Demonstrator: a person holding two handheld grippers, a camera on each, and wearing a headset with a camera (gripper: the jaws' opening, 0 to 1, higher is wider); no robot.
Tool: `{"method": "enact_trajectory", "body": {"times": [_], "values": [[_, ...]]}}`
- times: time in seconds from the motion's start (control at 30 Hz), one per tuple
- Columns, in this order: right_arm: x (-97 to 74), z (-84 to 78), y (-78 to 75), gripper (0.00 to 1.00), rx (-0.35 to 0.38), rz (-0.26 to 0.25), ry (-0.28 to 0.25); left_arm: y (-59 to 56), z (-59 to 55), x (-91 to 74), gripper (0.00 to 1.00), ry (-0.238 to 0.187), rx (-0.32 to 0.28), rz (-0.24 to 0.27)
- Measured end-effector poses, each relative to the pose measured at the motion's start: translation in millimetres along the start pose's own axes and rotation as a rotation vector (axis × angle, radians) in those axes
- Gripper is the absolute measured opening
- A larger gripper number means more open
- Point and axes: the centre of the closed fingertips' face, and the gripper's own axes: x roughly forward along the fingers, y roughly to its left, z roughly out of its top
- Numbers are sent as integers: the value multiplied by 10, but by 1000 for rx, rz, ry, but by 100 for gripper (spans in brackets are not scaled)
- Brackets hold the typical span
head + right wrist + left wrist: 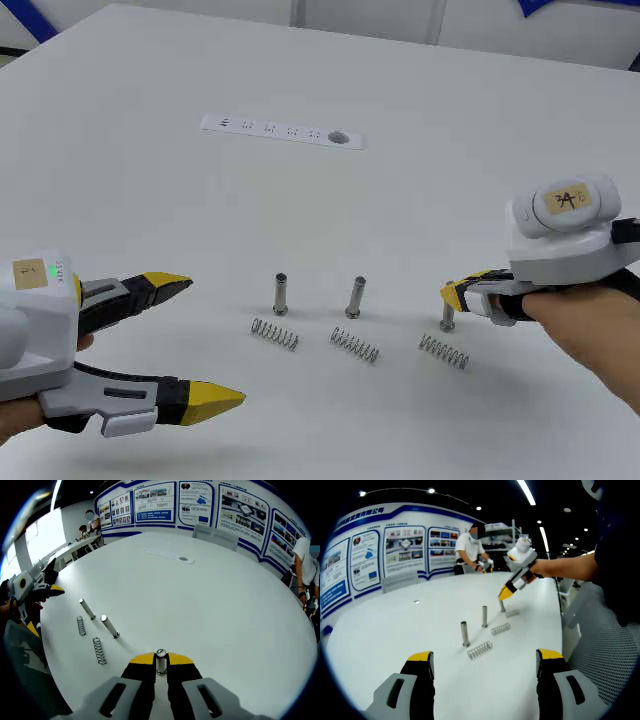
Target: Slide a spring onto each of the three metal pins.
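Three short metal pins stood upright in a row: left pin (280,294), middle pin (355,297) and right pin (447,321), the last clasped by the right gripper (447,295). Left spring (275,334), middle spring (354,345) and right spring (443,351) lay sideways, one before each.

- Head view: bright, even light from above. The white table (400,80) is nearly washed out toward 12 o'clock, and the left gripper (216,342) throws only a faint, soft shadow at 7 o'clock.
- Left gripper view: ceiling strip lights (526,491) glare at 12 to 1 o'clock against a dark ceiling. The sleeve (615,555) at 3 o'clock is underexposed.
- Right gripper view: a window (42,535) at 10 o'clock is blown out. The pin (160,656) clamped in the right gripper (160,664) shows a small highlight on its top.
- Both gripper views bow straight lines toward the edges, and their own jaws at 6 o'clock look soft.
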Motion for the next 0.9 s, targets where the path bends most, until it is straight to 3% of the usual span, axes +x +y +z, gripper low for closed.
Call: {"method": "enact_trajectory", "body": {"times": [0.43, 0.9], "values": [[-79, -91, -23, 9, -5, 0, -12, -28, 13, 6, 85, 2, 6, -2], [-83, -50, -36, 10, -5, 6, -25, -28, 12, 0, 84, 0, 3, 0]]}}
